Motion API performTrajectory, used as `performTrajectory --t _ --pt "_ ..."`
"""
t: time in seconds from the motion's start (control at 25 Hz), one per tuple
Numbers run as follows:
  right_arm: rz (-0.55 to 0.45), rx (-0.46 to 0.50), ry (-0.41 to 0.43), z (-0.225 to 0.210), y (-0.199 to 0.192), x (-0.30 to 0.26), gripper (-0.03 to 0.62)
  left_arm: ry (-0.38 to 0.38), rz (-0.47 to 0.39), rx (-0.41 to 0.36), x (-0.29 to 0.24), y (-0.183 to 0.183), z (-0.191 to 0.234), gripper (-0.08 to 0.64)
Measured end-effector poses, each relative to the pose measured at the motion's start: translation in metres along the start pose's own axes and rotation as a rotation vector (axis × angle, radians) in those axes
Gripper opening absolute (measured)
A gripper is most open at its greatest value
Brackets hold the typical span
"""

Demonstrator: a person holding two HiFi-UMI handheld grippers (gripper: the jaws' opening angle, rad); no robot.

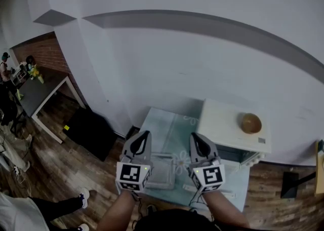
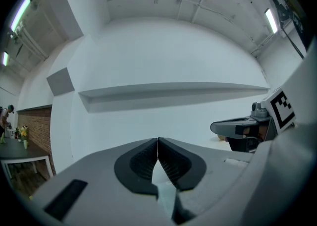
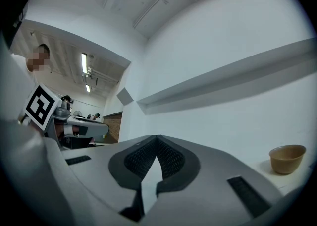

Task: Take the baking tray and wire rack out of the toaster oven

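Though small in the head view, a pale rectangular baking tray (image 1: 161,174) lay on the teal table (image 1: 167,123), left of the white toaster oven (image 1: 230,121); the wire rack could not be told apart for certain. Tray judged thin metal: light, stiff, slippery, best pinched at a rim. Left gripper (image 1: 145,135) and right gripper (image 1: 195,136) hung level above it, jaws pressed together, holding nothing. A wooden bowl (image 1: 250,122) sat atop the oven; nothing barred the tray.

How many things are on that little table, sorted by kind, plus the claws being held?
White box-shaped toaster oven: 1
Brown round bowl on top of it: 1
Pale grey rectangular tray: 1
Grey claws: 2, left claw and right claw
Total: 5
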State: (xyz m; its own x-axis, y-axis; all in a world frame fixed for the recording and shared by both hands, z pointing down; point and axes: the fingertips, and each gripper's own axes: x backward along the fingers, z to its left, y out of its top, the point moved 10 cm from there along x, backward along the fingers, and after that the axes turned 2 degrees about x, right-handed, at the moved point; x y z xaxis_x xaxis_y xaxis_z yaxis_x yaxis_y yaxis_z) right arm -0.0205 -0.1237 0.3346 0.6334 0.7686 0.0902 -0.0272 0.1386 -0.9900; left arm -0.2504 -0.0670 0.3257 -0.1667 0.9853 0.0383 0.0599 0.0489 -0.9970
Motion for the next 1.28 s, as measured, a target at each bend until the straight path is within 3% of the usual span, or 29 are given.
performTrajectory --t 1.28 --pt "0.006 -0.030 0.034 0.0056 -0.0042 0.0004 0.003 0.007 0.031 -0.008 0.0043 -0.0012 -0.0030 0.006"
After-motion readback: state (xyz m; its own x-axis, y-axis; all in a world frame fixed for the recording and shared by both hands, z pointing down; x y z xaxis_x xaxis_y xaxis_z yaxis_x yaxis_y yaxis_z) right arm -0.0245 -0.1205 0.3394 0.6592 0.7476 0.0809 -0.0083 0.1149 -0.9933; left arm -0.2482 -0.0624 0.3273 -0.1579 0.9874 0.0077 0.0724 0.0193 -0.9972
